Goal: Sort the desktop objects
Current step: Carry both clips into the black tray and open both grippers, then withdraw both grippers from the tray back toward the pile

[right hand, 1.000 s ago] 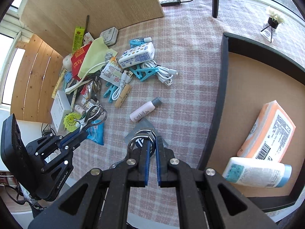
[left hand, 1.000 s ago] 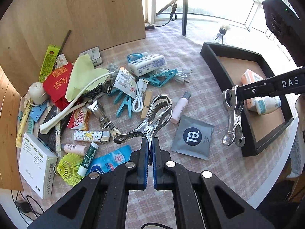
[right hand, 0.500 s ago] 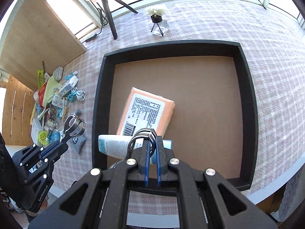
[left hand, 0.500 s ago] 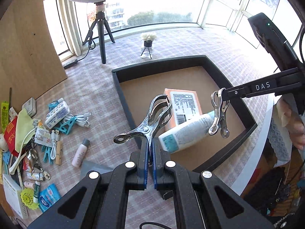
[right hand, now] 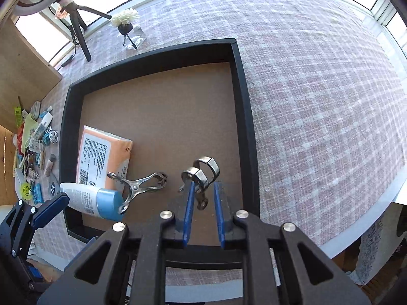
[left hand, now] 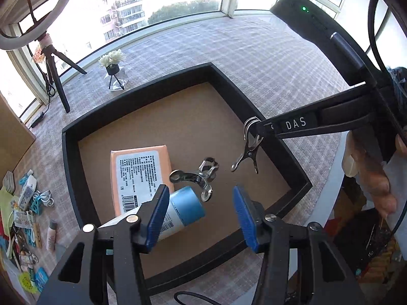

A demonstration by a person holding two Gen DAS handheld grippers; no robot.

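A black tray with a brown floor holds an orange tissue pack and a white tube with a blue cap. One metal clip lies on the tray floor against the tube's cap, below my left gripper. That gripper's jaws are opening and nothing is between them. My right gripper hovers over the tray's right part. Its jaws are opening too. A second metal clip hangs loosely between them, with a gap at one pad.
A pile of small items covers the checked tablecloth left of the tray. A small flower vase and a tripod stand behind it. A person's hand is at the right, by the table's edge.
Both grippers swung from the pile to above the tray. The left one let its clip go, and it now lies in the tray. The right jaws have parted around their clip.
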